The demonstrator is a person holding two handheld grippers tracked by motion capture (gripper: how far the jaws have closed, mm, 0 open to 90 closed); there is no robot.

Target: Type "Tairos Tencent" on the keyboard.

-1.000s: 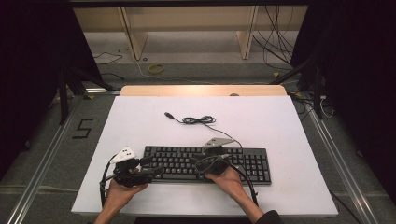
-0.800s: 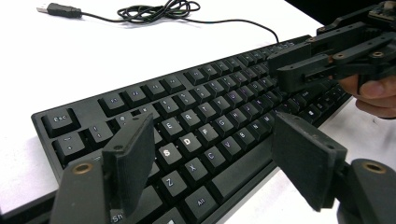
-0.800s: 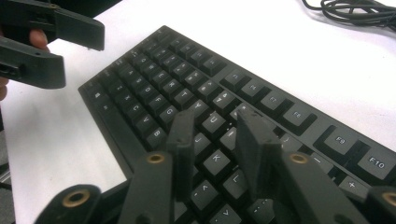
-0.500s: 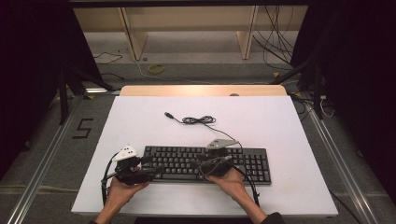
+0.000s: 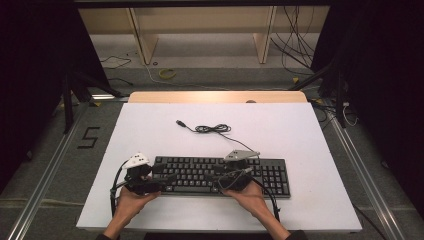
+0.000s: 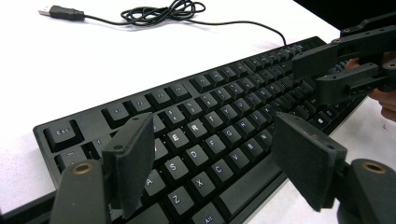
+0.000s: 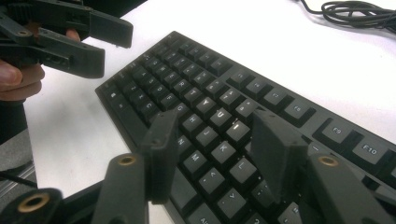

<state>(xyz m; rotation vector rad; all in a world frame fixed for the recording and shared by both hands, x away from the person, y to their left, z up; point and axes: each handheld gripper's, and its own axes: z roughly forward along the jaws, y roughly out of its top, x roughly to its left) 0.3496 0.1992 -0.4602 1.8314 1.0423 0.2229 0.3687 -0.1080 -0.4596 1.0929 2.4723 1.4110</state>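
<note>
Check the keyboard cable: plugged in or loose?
Loose. The USB plug lies bare on the white table, the cable bundled in a coil behind the keyboard.

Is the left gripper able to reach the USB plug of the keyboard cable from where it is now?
Probably yes. The left gripper is open over the keyboard's left end, and the USB plug lies on bare white table beyond it. Nothing stands between; it must only pass over the keys.

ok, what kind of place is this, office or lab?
Most likely a lab recording station, not an office: a white table fenced by dark curtains, floor rails beside it with a taped number, and loose cables behind. A keyboard lies on it.
</note>
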